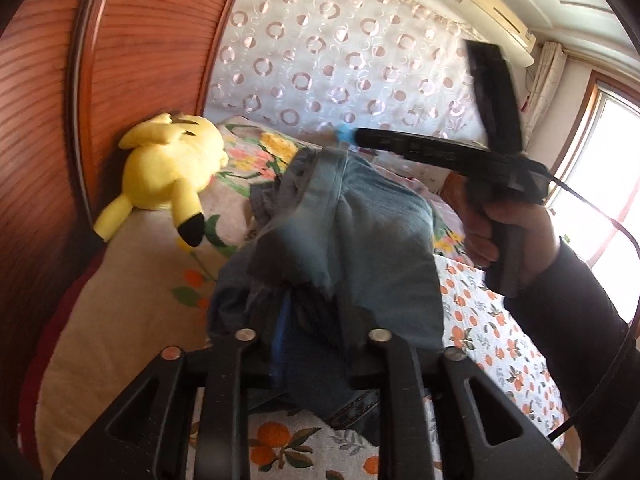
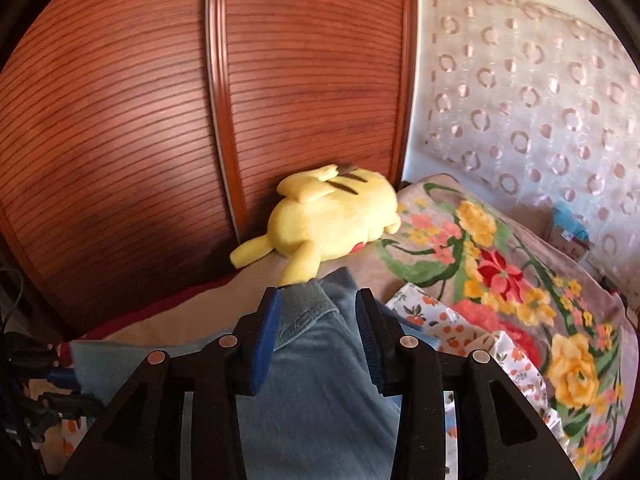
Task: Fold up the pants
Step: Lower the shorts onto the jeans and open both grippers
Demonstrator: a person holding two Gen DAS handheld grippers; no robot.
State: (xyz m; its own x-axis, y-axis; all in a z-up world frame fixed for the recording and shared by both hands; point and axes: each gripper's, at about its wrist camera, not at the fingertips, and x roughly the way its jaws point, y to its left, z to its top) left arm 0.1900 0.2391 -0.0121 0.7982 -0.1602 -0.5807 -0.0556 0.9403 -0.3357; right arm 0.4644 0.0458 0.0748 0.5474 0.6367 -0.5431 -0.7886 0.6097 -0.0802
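Denim pants (image 1: pixel 360 240) lie bunched on the orange-print sheet (image 1: pixel 492 332), near a yellow plush toy (image 1: pixel 168 176). Right gripper (image 2: pixel 316 320): jaws apart, denim between them, unpinched. Left gripper (image 1: pixel 316 320): buried in denim, state indeterminable.

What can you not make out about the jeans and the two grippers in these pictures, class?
- Left gripper, left wrist view: its fingertips are buried in blurred denim, so the grip is unclear.
- Jeans, right wrist view: the gripper frame and bottom edge cut them off; the fold's progress is hidden.
- Right gripper, right wrist view: denim lies between the pads; contact is unclear.
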